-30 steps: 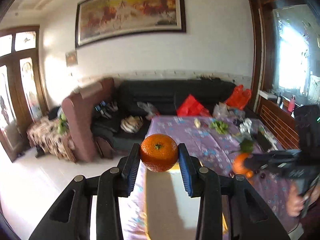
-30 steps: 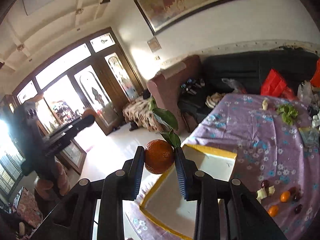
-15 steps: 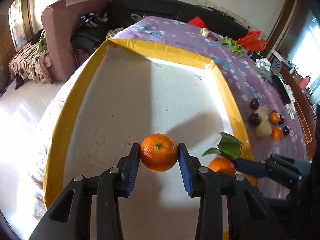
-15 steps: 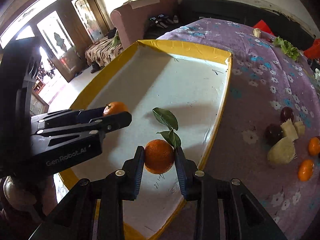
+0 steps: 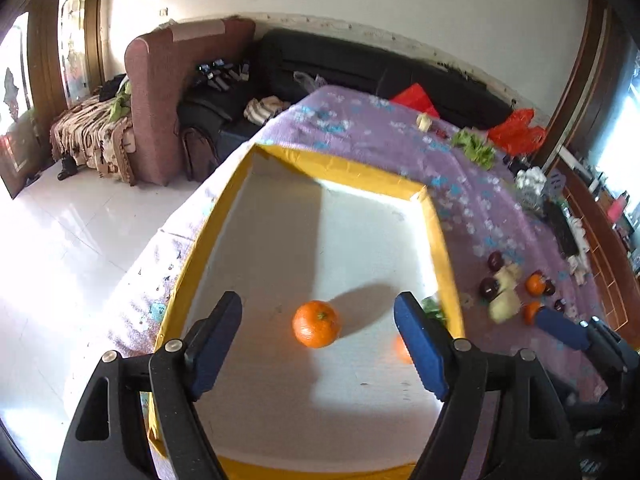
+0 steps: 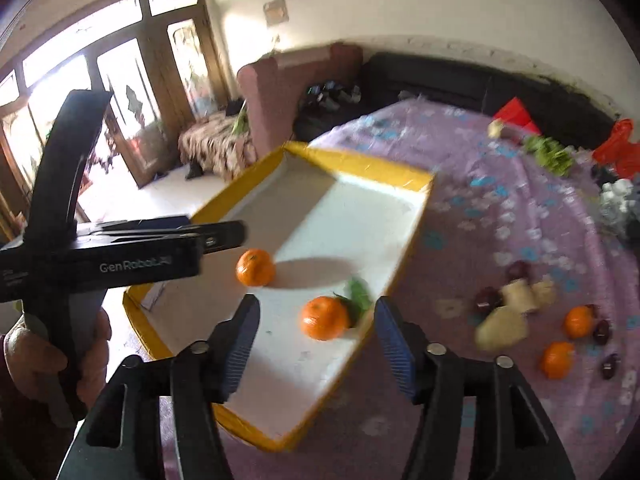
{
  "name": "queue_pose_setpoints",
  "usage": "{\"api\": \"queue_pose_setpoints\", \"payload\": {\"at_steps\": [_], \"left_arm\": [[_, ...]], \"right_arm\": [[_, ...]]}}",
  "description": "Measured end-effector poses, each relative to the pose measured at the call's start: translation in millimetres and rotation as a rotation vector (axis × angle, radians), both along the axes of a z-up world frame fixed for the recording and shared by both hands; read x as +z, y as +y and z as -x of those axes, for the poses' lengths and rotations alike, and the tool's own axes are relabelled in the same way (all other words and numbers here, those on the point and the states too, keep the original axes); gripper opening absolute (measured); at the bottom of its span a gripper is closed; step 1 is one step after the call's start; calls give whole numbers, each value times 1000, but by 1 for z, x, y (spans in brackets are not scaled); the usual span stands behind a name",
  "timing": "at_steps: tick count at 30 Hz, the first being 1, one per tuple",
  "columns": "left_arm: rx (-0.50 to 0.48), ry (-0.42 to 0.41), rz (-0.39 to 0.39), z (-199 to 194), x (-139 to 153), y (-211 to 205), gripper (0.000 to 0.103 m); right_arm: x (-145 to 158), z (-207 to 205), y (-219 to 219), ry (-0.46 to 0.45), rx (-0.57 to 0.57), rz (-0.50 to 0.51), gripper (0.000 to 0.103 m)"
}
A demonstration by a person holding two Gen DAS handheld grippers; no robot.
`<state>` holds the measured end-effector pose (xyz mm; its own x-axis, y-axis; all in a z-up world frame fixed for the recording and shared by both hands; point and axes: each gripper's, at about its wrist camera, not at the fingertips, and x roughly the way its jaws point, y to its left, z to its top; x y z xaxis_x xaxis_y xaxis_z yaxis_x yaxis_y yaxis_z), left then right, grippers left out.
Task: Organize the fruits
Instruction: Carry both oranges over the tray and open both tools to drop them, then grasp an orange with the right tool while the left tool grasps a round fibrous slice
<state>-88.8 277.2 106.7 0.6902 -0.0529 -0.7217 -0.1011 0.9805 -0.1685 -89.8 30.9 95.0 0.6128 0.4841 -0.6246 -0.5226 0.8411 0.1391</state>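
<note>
On the table (image 5: pixel 360 128) with its purple cloth sits a yellow-rimmed tray (image 5: pixel 332 164). Both grippers, left (image 5: pixel 318 344) and right (image 6: pixel 316 344), have just spread their fingers wide, gripping nothing; a plain orange (image 5: pixel 316 323) and a leafy orange (image 6: pixel 325 317) lie in the tray.

One legible marking: white lettering "GenRobot.AI", its last characters blurred, on the black side of the left gripper (image 6: pixel 224 236) body, seen in the right wrist view left of the yellow-rimmed tray (image 6: pixel 360 168). Smaller print at the body's left end is unreadable.
</note>
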Motion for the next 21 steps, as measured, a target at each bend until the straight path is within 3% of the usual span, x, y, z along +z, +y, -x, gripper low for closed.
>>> {"api": "queue_pose_setpoints", "payload": {"at_steps": [4, 7, 9, 11, 15, 18, 21], "left_arm": [[-32, -85, 10, 15, 21, -30, 89], [-62, -111, 28, 19, 26, -58, 92], [-98, -105, 40, 17, 24, -75, 92], [-139, -91, 28, 13, 20, -94, 92], [-211, -67, -23, 5, 8, -128, 92], [-253, -36, -34, 1, -2, -146, 69], [-276, 13, -30, -10, -14, -159, 65]], "right_arm": [[15, 9, -77, -125, -179, 11, 96], [11, 2, -133, -104, -316, 48, 97], [4, -6, -168, -49, -388, 31, 94], [-5, -14, -197, 19, -435, -11, 79], [-30, -30, -237, 132, -497, -99, 63], [-45, -35, -254, 189, -496, -183, 57], [-53, -45, -242, 224, -422, -221, 57]]}}
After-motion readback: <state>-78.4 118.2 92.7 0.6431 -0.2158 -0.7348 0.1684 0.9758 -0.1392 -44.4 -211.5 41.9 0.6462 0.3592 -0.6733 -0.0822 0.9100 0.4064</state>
